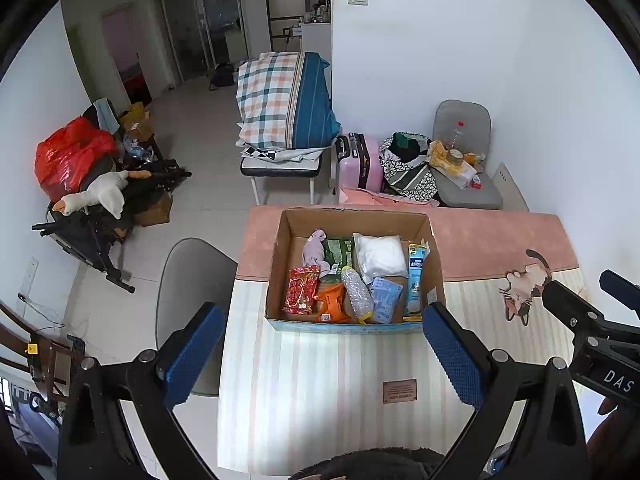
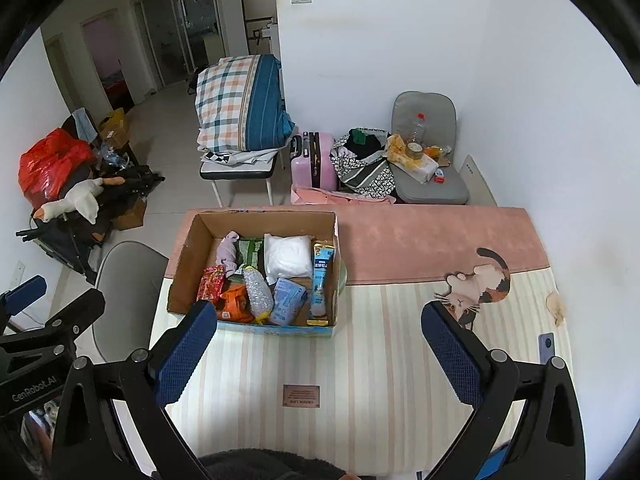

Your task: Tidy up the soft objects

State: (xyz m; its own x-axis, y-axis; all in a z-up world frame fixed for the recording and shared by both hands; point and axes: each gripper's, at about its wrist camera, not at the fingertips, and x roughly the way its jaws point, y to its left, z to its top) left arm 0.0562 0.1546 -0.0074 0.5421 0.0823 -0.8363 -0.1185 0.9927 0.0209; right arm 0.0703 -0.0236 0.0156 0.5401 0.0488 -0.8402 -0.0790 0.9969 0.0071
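Observation:
An open cardboard box (image 1: 280, 248) (image 2: 188, 240) stands on the striped table mat (image 1: 320, 392) (image 2: 360, 352). It holds several soft items: a red snack pack (image 1: 300, 290) (image 2: 210, 284), an orange pack (image 1: 332, 304), a clear bubble pouch (image 1: 357, 292) (image 2: 258, 290), a white bag (image 1: 380, 258) (image 2: 288, 256), a blue tissue pack (image 1: 386, 298) (image 2: 286, 300), a pink cloth (image 1: 316, 250) and a blue tube pack (image 1: 416, 280) (image 2: 320, 284). My left gripper (image 1: 324, 344) is open and empty, above the mat just before the box. My right gripper (image 2: 320, 340) is open and empty, right of the box's front.
A grey chair (image 1: 192, 280) (image 2: 124, 280) stands left of the table. Beyond the table are a pink suitcase (image 1: 360, 160), a chair with folded bedding (image 1: 288, 108) and a cluttered grey chair (image 1: 464, 168). A phone (image 2: 547, 346) lies at the mat's right edge.

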